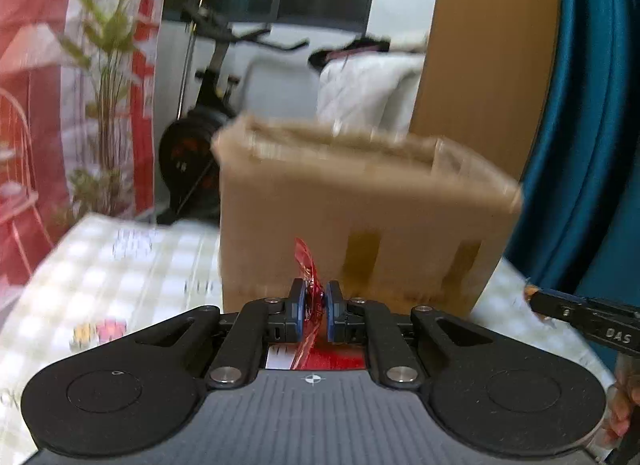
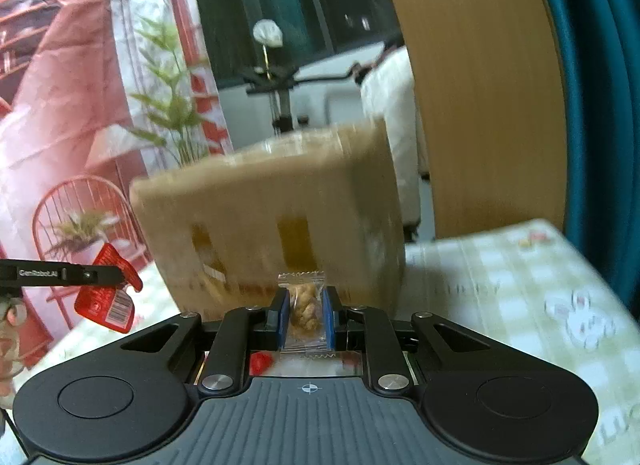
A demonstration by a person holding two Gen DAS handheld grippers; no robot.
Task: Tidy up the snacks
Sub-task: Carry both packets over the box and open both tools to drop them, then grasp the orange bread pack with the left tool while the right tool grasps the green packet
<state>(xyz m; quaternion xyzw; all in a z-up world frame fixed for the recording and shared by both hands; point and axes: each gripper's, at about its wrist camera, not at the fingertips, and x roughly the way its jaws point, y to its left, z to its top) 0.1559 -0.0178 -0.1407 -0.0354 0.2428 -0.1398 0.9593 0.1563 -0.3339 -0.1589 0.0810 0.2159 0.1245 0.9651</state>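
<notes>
Checked tablecloth (image 1: 120,265) under cardboard box (image 1: 360,225), exercise bike (image 1: 208,105) behind.

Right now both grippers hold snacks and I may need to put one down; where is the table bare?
Bare checked tablecloth lies right of the brown cardboard box, and more left of it. Directly before the box, both grippers crowd.

Motion blur and cut-off edges around the cardboard box

The cardboard box (image 1: 360,221) is smeared by motion, so its inside and its tape strips cannot be read. In front of it, the red wrapper (image 1: 310,293) is half hidden between the jaws. The printed marks on the bench (image 2: 520,289) beside the box are illegible. The right gripper (image 1: 530,294) runs off the frame's edge.
</notes>
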